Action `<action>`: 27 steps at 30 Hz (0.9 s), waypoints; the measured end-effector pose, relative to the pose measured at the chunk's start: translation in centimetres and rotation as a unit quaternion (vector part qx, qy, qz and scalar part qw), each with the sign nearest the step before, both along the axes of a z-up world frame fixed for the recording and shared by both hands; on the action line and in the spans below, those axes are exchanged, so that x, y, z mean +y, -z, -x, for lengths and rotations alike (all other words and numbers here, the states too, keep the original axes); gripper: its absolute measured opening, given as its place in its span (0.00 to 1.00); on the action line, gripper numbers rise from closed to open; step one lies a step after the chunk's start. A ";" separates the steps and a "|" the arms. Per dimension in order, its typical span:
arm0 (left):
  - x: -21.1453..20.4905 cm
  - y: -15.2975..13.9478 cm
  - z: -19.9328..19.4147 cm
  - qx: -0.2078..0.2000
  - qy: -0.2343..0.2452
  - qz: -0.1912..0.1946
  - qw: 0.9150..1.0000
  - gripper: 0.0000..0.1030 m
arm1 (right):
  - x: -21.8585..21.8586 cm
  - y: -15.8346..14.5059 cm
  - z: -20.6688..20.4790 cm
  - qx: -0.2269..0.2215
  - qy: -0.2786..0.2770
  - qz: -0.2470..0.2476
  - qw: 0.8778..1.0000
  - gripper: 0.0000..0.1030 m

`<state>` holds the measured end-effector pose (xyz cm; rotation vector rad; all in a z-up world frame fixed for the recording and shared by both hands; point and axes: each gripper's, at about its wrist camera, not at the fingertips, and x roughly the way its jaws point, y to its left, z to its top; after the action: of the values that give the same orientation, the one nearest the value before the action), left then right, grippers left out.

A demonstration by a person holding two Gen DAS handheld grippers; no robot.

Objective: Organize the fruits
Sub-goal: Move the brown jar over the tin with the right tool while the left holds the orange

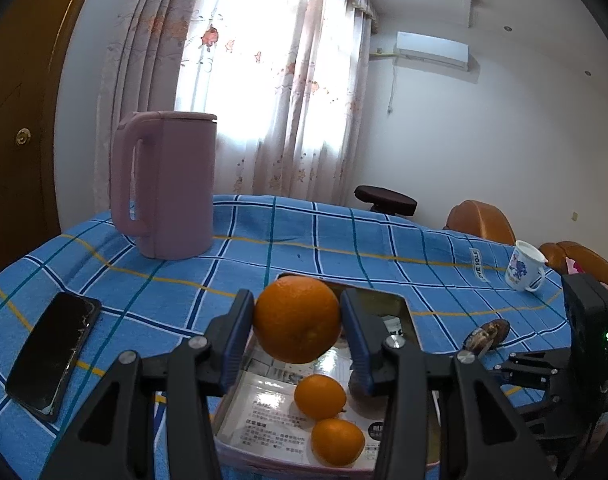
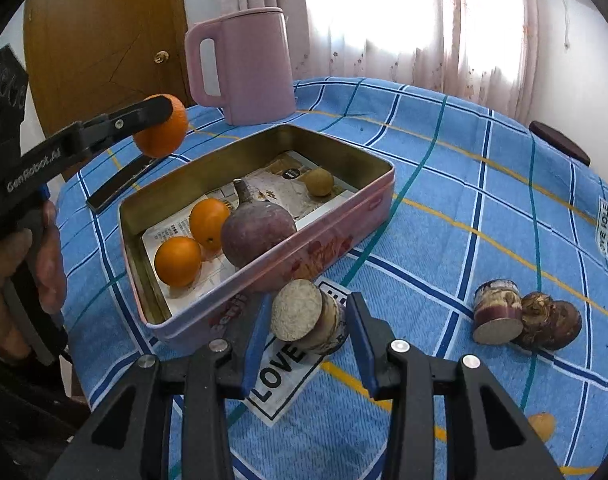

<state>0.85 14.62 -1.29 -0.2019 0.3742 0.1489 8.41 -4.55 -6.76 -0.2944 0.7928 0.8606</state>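
Note:
My left gripper (image 1: 295, 300) is shut on a large orange (image 1: 297, 319) and holds it in the air above the far end of the pink tin (image 1: 408, 312). The right wrist view shows that orange (image 2: 161, 126) to the left of the tin (image 2: 344, 236). In the tin lie two small oranges (image 2: 209, 224) (image 2: 178, 261), a round purple fruit (image 2: 257, 234) and a small yellowish fruit (image 2: 320, 182). My right gripper (image 2: 308, 312) points down at the cloth beside the tin. Its jaws stand slightly apart around a cut, pale-faced chunk (image 2: 299, 316) resting there.
A pink kettle (image 2: 243, 64) stands behind the tin and a black phone (image 1: 53, 354) lies to its left. Another cut chunk (image 2: 498, 312) and a brown lump (image 2: 552, 320) lie on the blue checked cloth at the right. A mug (image 1: 524, 266) stands near the far edge.

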 end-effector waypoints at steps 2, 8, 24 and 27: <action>0.0 0.0 0.0 0.000 0.001 0.000 1.000 0.45 | -0.2 0.0 0.0 0.002 0.001 -0.004 1.000 0.40; 0.0 0.0 0.1 -0.001 0.000 -0.001 1.000 0.45 | -0.7 0.0 0.4 -0.008 0.011 -0.021 1.000 0.34; 0.4 -0.2 0.1 -0.001 -0.003 -0.001 1.000 0.45 | -1.6 -2.0 0.0 -0.026 0.023 -0.010 0.999 0.06; 0.4 -0.2 0.0 0.000 0.000 -0.003 1.000 0.45 | -1.4 -0.9 -0.3 -0.025 0.032 -0.001 0.999 0.77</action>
<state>0.84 14.99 -1.11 -0.1963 0.3742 0.1506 8.69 -5.98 -5.87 -0.2862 0.7516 0.7911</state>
